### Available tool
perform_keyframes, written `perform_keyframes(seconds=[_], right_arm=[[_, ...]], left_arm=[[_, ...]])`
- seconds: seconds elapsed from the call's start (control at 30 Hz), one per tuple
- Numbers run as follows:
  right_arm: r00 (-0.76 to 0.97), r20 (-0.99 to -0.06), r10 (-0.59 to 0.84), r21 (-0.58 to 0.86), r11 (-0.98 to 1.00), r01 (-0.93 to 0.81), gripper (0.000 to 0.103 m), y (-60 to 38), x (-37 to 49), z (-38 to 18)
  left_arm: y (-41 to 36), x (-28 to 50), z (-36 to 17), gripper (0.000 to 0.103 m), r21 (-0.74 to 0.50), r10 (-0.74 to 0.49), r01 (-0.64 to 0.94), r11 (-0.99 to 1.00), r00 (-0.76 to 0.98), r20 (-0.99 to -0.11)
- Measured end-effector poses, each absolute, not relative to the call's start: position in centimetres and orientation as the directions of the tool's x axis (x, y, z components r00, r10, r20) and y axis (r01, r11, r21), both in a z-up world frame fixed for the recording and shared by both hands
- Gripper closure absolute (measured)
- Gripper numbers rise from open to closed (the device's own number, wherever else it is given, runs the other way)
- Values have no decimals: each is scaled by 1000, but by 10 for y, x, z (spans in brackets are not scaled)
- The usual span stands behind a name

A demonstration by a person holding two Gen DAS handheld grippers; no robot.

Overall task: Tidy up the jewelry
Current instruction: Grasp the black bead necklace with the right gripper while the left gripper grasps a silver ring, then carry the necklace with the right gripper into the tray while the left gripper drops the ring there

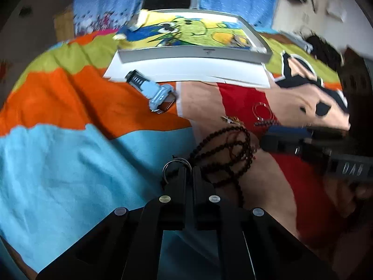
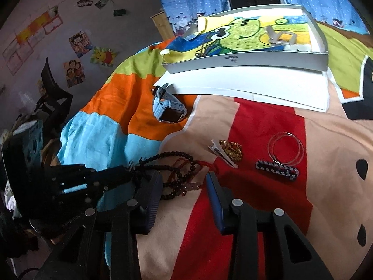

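We're low over the bedspread [image 1: 70, 163], a patchwork of orange, pale blue, red and peach. Our left gripper [image 1: 189, 171] has its fingers pressed together, and a small metal ring [image 1: 173, 163] peeks out right at the tips; it looks pinched there, though blur makes that hard to confirm. Just beside those tips on the right lies the tangle of dark bead necklaces [image 1: 229, 150].

Over on the other side, our right gripper [image 2: 184, 186] stands wide apart, blue-padded fingers [image 2: 215, 200] spread on either side of the near end of that same bead pile [image 2: 172, 165], nothing clamped. Past it on the red patch we see a gold chain [image 2: 233, 151] with a white clip [image 2: 221, 155] touching it, then a checkered hair clip [image 2: 277, 170] with thin clear bangles [image 2: 285, 149] just behind it.

Farther back, a light-blue watch [image 2: 166, 109] sits on the orange stripe, near white sheets [image 2: 256, 81] that carry a grey tray [image 2: 244, 63] lined with a frog cartoon.
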State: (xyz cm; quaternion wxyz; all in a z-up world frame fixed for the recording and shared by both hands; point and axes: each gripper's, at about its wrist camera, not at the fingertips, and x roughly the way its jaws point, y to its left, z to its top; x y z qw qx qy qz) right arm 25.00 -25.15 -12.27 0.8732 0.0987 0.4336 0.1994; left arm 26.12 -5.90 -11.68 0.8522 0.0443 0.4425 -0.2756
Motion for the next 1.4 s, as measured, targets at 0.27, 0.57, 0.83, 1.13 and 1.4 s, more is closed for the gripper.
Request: perform_keyframes(seconds=[0.27, 0.57, 0.83, 1.13, 1.4], right_arm=[[519, -758, 396, 276, 915, -295, 66, -234, 262, -136], [523, -775, 355, 231, 929, -288, 66, -226, 268, -144], [538, -751, 383, 257, 920, -296, 92, -229, 266, -138], [660, -618, 428, 236, 901, -364, 93, -230, 241, -93], [753, -473, 458, 234, 889, -393, 93, -240, 221, -49]], left_arm=[[-30, 279, -115, 102, -338, -473, 355, 872, 426, -771], [-19, 284, -108, 103, -378, -476, 294, 878, 445, -759], [-18, 278, -100, 103, -365, -475, 309, 878, 479, -739], [-20, 270, -90, 103, -364, -486, 326, 873, 511, -709], [-28, 268, -57, 103, -368, -516, 364, 856, 545, -661]])
